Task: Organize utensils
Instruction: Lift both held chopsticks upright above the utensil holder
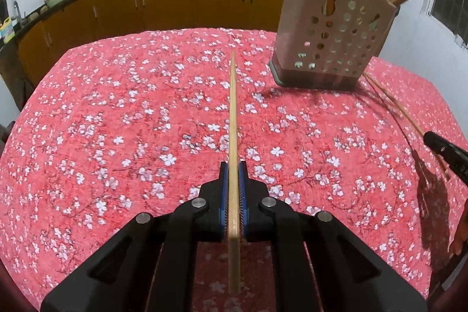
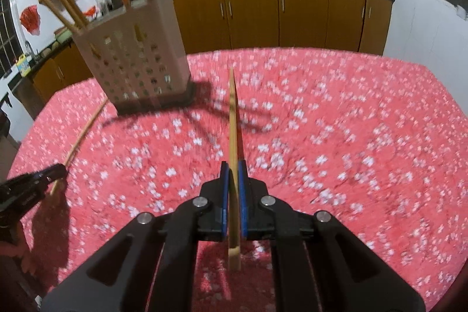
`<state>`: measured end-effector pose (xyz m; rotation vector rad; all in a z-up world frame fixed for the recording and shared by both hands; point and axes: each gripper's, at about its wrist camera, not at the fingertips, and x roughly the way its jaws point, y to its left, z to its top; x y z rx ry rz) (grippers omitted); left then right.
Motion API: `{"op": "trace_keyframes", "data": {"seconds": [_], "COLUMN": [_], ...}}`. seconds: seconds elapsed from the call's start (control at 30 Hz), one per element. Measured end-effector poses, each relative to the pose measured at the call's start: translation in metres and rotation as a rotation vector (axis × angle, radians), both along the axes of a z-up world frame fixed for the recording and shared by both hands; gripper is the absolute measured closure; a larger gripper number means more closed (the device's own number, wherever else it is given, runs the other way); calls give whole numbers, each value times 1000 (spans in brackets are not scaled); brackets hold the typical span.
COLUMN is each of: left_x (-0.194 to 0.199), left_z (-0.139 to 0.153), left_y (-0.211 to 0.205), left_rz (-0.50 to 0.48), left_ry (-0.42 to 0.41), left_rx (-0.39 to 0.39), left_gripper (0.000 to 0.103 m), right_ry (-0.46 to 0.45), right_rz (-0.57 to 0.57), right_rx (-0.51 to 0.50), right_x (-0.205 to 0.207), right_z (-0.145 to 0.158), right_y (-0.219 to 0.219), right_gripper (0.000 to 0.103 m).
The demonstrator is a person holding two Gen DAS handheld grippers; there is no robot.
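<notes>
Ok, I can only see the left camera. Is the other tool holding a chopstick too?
Observer: Yes. The right view shows the right tool shut on the right chopstick.
Operator: Is it pointing at the holder?
Observer: No. In that view the holder stands off to the left of it.
Operator: How close is mine to the holder?
Observer: Seen from the right side, the left chopstick, held in the left tool, has its tip close to the holder's base. I cannot tell if they touch.
</notes>
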<state>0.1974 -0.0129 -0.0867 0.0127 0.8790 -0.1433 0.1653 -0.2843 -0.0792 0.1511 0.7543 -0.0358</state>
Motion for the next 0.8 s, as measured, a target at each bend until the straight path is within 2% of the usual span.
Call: {"op": "trace_keyframes", "data": {"seconds": [0.2, 0.5, 0.8], "left_x": [-6, -9, -19], "left_z": [17, 26, 91], "left_y": [0, 0, 17], "left_rz": [-3, -4, 3], "left_ry": [-35, -56, -211], "left_rx": [-6, -10, -111], "left_gripper": [95, 95, 95], "right_ry": [-45, -55, -246], "right_rz": [-12, -12, -33], "right_rx": [-3, -13, 21], "right_x": [-7, -8, -27], "right_z": [19, 26, 85], "right_y": [-8, -11, -20], "right_gripper": [95, 95, 95]}}
